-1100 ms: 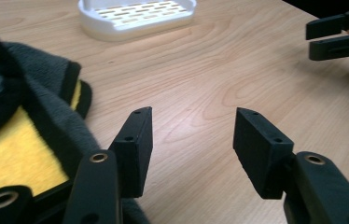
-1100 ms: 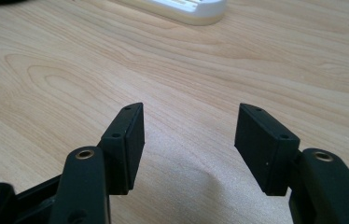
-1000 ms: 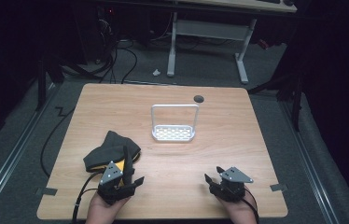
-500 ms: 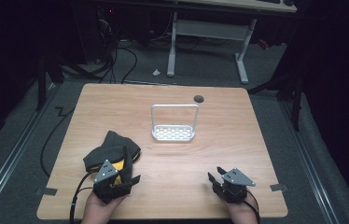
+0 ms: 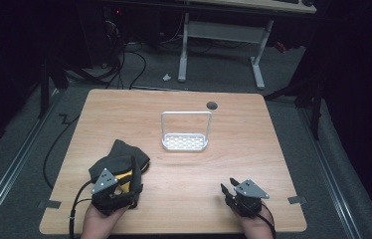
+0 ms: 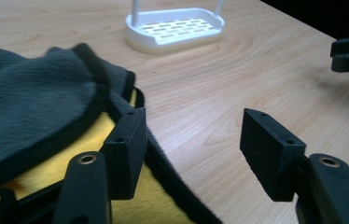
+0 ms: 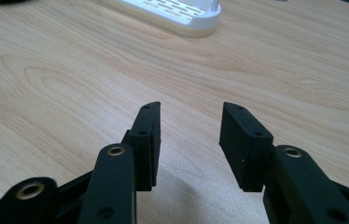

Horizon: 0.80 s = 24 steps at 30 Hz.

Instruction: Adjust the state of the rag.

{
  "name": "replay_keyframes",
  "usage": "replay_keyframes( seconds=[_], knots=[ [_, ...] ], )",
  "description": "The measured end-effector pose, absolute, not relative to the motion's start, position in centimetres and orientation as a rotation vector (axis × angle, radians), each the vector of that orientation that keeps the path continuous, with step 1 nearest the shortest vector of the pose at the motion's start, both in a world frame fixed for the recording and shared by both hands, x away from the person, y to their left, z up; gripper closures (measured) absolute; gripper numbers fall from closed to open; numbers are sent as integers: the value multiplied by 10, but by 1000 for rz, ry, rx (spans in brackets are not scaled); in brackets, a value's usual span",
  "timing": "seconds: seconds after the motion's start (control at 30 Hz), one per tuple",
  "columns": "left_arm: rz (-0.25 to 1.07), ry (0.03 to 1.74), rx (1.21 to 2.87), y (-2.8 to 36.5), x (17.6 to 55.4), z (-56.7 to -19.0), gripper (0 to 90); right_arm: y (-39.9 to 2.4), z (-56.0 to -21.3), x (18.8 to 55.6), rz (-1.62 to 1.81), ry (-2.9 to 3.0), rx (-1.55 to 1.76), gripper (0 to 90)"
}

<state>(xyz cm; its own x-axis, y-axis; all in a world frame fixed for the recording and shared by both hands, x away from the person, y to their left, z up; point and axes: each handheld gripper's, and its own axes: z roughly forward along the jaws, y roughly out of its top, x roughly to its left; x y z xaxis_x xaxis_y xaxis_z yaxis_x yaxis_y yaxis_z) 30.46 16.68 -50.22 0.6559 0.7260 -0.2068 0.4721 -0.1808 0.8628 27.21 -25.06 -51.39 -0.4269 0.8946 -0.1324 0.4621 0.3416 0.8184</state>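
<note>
Spreading wide, the left gripper (image 6: 193, 149) has just been opening; one jaw rests on the dark cloth (image 6: 37, 107), nothing pinched. The right gripper (image 7: 189, 140), just been closing, stands apart, empty. Beyond the cloth stands the white rack (image 5: 185, 142).

Cloth (image 5: 119, 158) left — rack (image 5: 185, 141) behind.

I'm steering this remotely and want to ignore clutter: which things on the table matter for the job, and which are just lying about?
In play:
- dark cloth with yellow lining, beside the left gripper, whose open jaws have just been opening
- right gripper, open over bare wood, jaws just closing somewhat

Lying about:
- white slotted rack, mid-table
- round dark grommet near the far edge
</note>
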Motion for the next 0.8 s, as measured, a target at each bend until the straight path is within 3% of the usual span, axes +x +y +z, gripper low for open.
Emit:
replay_keyframes(
  seconds=[0.17,0.33,0.4,0.53,0.67,0.8],
  knots=[
    [314,1005,1829,173,302,-503,401,-251,-514,273,960,2029,1187,595],
    [347,1087,1929,164,305,-516,424,-251,-515,274,965,2030,1188,592],
    [369,1109,1958,161,306,-518,483,-251,-515,274,967,2031,1189,591],
    [376,1111,2034,152,306,-523,752,-252,-515,274,968,2030,1193,585],
    [386,1067,2061,141,304,-524,816,-251,-515,274,970,2032,1193,581],
    [346,1005,2081,120,302,-524,819,-249,-515,274,971,2036,1188,578]
  ],
)
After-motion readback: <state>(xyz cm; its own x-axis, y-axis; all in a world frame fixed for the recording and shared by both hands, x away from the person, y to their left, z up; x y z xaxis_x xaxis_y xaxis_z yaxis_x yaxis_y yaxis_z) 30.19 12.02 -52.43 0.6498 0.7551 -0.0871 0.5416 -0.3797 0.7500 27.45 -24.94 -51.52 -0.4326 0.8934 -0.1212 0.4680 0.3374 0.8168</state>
